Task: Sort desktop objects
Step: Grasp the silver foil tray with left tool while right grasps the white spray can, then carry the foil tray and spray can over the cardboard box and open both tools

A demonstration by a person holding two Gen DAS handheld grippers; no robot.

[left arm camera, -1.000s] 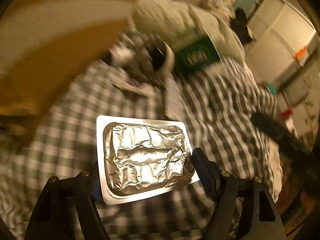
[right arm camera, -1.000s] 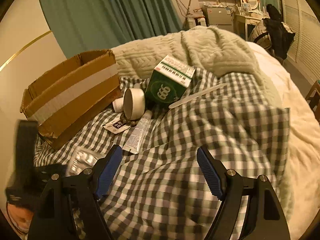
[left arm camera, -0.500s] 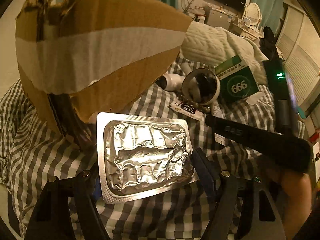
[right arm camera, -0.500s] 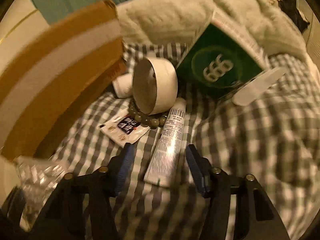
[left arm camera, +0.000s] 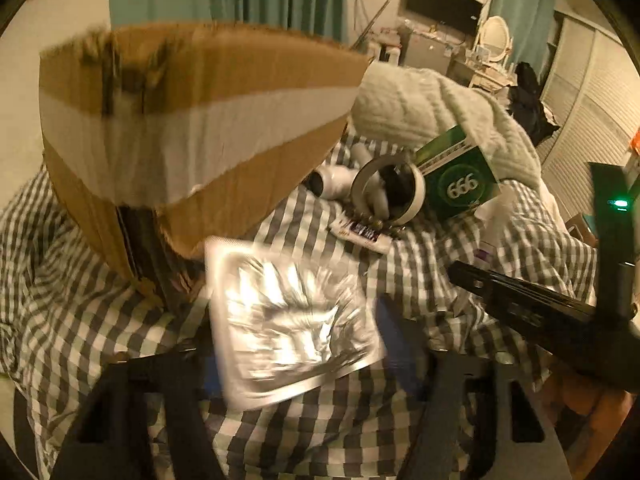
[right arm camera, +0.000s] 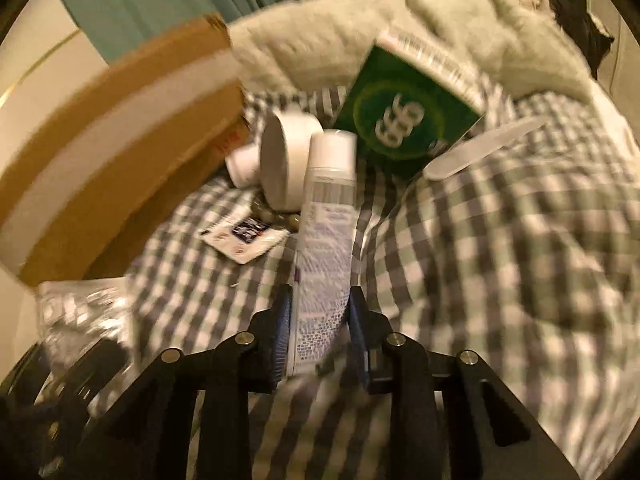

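Observation:
My left gripper (left arm camera: 296,344) is shut on a silver foil blister pack (left arm camera: 288,320) and holds it above the checked cloth, just in front of the cardboard box (left arm camera: 192,120). The pack looks blurred. My right gripper (right arm camera: 320,320) is shut on a white tube (right arm camera: 326,240) that points toward the green "666" box (right arm camera: 396,120). The right gripper's black body (left arm camera: 540,312) shows at the right of the left wrist view. The blister pack also shows at lower left in the right wrist view (right arm camera: 80,312).
A white tape roll (right arm camera: 288,164), a small white bottle (right arm camera: 240,164), a bead bracelet (right arm camera: 280,216), a sachet (right arm camera: 244,236) and a white flat stick (right arm camera: 480,148) lie on the checked cloth (right arm camera: 500,260). A pale knitted blanket (right arm camera: 400,20) lies behind.
My right gripper has moved in and closed on the white tube. My left gripper has carried the blister pack toward the cardboard box and the pack has tilted.

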